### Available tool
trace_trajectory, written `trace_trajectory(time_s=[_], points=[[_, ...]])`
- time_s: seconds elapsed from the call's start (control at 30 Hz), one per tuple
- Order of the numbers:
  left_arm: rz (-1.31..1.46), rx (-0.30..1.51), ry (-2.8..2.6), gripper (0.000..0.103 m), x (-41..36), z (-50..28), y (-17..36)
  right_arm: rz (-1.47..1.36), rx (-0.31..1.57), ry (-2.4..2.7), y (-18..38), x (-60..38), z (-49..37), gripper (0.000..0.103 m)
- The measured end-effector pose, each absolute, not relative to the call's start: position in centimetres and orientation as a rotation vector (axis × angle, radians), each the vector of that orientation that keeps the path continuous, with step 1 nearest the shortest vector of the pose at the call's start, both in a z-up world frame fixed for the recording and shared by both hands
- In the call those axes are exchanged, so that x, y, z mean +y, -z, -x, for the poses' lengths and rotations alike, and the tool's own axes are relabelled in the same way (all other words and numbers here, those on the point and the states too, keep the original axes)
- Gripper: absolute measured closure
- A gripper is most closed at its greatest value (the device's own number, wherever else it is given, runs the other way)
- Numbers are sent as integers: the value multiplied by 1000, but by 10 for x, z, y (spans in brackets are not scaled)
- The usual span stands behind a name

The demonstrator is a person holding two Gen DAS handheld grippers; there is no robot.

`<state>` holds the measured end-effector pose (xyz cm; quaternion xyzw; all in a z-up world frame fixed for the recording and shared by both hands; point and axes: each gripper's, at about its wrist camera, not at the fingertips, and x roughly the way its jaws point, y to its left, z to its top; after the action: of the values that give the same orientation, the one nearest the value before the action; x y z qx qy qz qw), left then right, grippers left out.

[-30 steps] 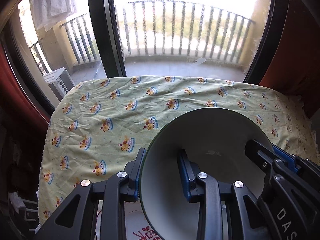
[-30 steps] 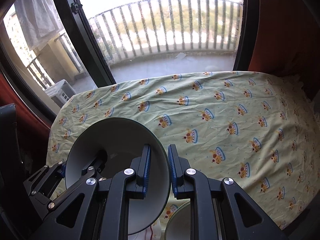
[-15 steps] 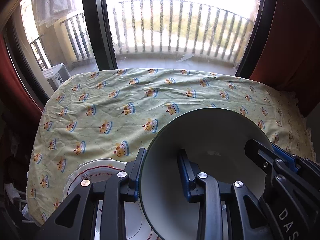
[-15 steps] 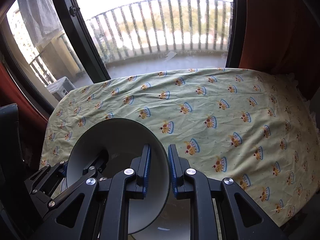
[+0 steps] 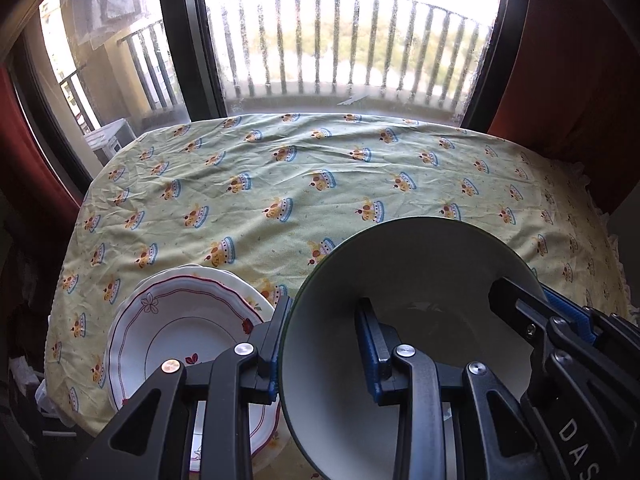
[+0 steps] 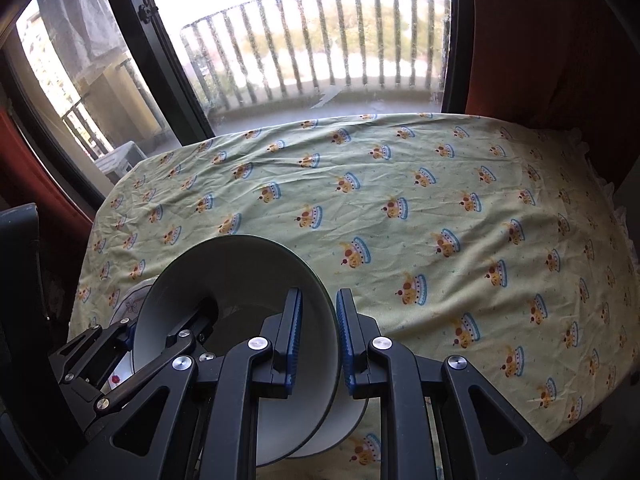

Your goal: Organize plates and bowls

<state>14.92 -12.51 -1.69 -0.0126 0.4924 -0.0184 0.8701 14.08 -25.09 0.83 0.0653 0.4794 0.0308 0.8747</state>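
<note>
Both tongs, left tongs [image 5: 322,344] and right tongs [image 6: 318,338], grip 1 bowl [image 5: 404,280]. The stacked plates [image 5: 172,328] just appeared at 8 o'clock, so stacking looks close.

The bowl [image 5: 420,272] is pale grey-white inside with a dark green rim. The plate [image 5: 176,320] is white, edged with a thin dark red line and small red flower and leaf motifs. The tablecloth [image 6: 400,184] is pale yellow-green, printed with orange-and-blue crown figures. Both grippers are black with blue pads [image 6: 294,332] and silver screws. Rust-red curtains [image 5: 580,60] flank the black-framed window [image 5: 188,36]
</note>
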Motion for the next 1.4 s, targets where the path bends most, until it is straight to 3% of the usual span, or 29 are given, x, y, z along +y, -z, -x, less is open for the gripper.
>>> trace_trajectory(time_s=[1.2, 1.33, 1.4], points=[[20, 1162, 43, 72, -140, -146, 71, -87, 1079, -40, 42, -258, -132, 82], [51, 1197, 74, 66, -136, -146, 75, -98, 1092, -15, 45, -259, -133, 81], [52, 1206, 100, 62, -133, -145, 76, -127, 1130, -9, 51, -261, -135, 74]])
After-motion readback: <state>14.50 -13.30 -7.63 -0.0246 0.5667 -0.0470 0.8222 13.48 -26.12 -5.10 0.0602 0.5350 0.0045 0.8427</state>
